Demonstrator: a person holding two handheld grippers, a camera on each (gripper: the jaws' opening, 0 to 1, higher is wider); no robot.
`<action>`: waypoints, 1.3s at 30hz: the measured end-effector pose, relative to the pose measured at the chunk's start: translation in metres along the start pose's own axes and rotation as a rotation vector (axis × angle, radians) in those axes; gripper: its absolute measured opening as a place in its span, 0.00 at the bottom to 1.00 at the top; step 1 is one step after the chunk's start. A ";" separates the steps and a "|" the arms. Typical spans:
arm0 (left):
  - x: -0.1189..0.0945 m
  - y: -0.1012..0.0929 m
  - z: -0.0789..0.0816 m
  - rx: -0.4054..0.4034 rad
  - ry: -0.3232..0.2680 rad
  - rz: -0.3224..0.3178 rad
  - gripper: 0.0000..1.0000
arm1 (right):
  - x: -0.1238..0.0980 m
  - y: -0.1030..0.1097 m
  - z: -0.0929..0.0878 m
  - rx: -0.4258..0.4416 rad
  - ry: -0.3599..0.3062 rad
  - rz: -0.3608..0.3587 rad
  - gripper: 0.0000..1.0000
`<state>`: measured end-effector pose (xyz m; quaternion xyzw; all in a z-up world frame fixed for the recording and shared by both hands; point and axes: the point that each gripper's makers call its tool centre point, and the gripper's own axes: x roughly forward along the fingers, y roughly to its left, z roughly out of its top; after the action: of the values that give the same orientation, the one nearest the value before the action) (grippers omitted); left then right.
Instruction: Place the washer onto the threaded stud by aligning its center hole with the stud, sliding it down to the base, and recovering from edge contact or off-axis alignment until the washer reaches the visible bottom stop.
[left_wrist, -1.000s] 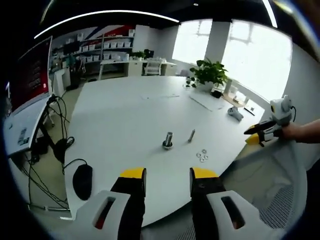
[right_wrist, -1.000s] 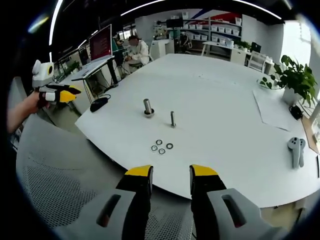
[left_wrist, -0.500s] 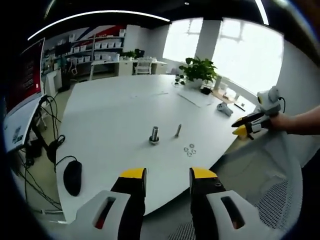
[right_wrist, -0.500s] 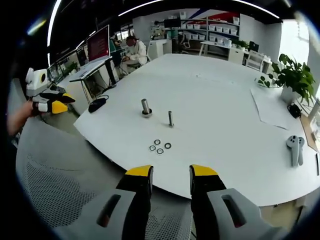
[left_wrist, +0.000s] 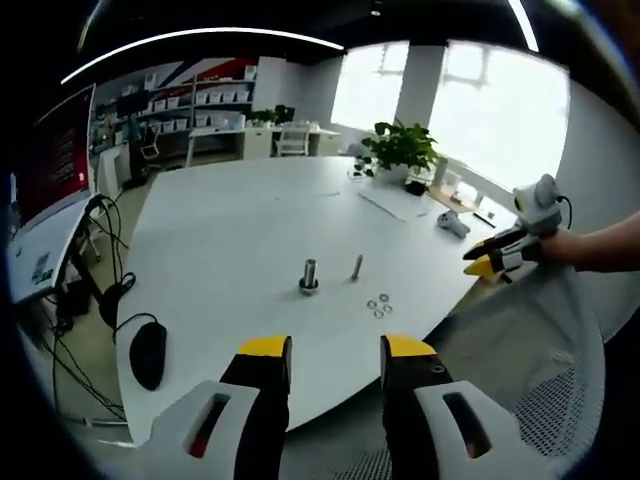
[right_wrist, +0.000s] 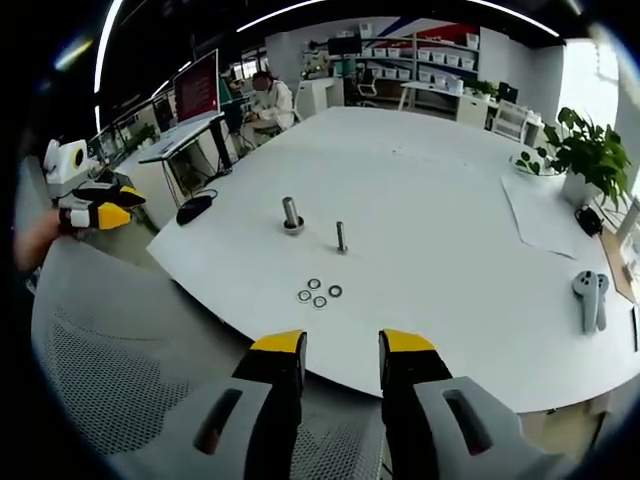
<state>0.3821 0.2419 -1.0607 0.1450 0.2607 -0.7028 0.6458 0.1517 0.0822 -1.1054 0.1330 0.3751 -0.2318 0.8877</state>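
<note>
Several small metal washers (right_wrist: 318, 293) lie in a cluster near the front edge of the white table (right_wrist: 430, 210); in the left gripper view the washers (left_wrist: 379, 304) lie right of centre. Behind them stand a thin threaded stud (right_wrist: 341, 237) (left_wrist: 356, 267) and a thicker stud on a round base (right_wrist: 291, 215) (left_wrist: 309, 277). My left gripper (left_wrist: 335, 352) is open and empty, held off the table's near edge. My right gripper (right_wrist: 340, 347) is open and empty too, above a mesh chair. Each one appears in the other's view: right gripper (left_wrist: 484, 262), left gripper (right_wrist: 103, 208).
A grey mesh chair back (right_wrist: 120, 340) (left_wrist: 530, 370) sits between me and the table. A black mouse (left_wrist: 147, 354) (right_wrist: 197, 208), cables and a monitor (left_wrist: 55, 160) are at one side. A potted plant (right_wrist: 585, 150), papers and a pair of white controllers (right_wrist: 592, 300) are on the table's far part. A person (right_wrist: 270, 100) sits at a far desk.
The left gripper view has shifted slightly, so the studs and washers sit a little differently in it. The right gripper view is almost unchanged. Nothing on the table has moved.
</note>
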 end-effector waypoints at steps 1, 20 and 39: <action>0.000 0.000 0.000 -0.003 -0.001 0.003 0.34 | 0.001 0.000 0.000 0.000 0.000 0.000 0.31; 0.000 -0.002 -0.008 -0.015 0.006 0.006 0.33 | 0.000 0.002 -0.001 -0.001 0.010 0.003 0.31; 0.000 -0.006 -0.008 -0.009 -0.006 -0.016 0.26 | 0.002 -0.003 -0.005 0.008 0.012 -0.007 0.31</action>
<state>0.3755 0.2459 -1.0662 0.1379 0.2630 -0.7071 0.6417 0.1489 0.0811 -1.1105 0.1365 0.3801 -0.2356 0.8839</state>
